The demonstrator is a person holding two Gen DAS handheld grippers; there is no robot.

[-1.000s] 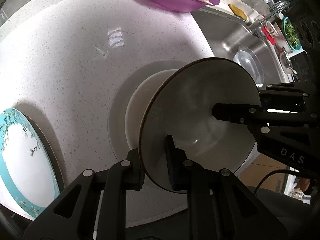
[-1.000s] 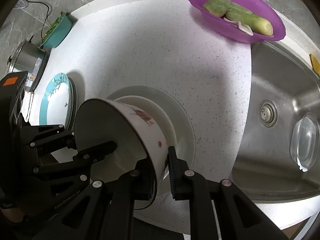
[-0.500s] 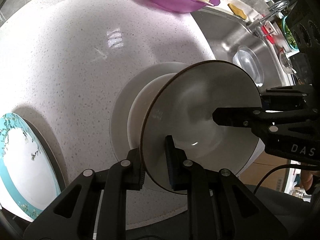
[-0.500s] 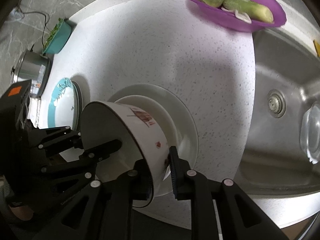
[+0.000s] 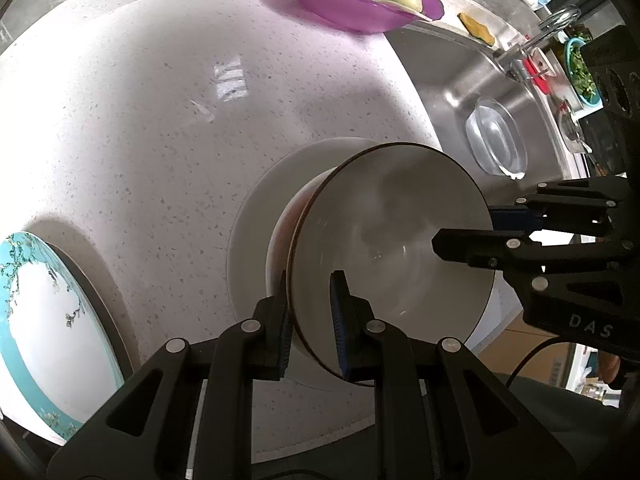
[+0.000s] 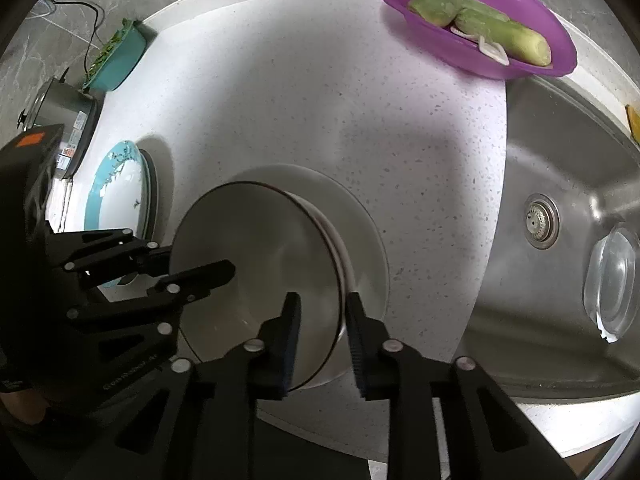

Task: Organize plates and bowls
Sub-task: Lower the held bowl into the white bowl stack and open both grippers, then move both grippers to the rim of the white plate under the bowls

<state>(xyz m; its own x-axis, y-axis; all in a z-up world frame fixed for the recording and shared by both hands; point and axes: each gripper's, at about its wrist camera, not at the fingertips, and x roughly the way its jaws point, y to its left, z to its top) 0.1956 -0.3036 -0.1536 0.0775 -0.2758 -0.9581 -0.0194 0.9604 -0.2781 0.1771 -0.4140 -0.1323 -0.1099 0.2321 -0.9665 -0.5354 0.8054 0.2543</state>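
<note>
Risk: bowl [image 5: 392, 248] tips | I see it nested on the white plate [image 5: 256, 216], under both grippers | left gripper [image 5: 310, 312] clamps near rim | right gripper [image 6: 322, 320] just eased apart, straddling far rim | one-sided lift drags the bowl.

A white speckled desk [image 6: 304, 92] carried a white plate [image 6: 366, 240] at centre, a teal-rimmed plate [image 6: 116, 196] at left and a purple bowl [image 6: 476, 60] at upper right.

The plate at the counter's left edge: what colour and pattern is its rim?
Turquoise with flowering branches, on the plate; left wrist view shows it best.
</note>
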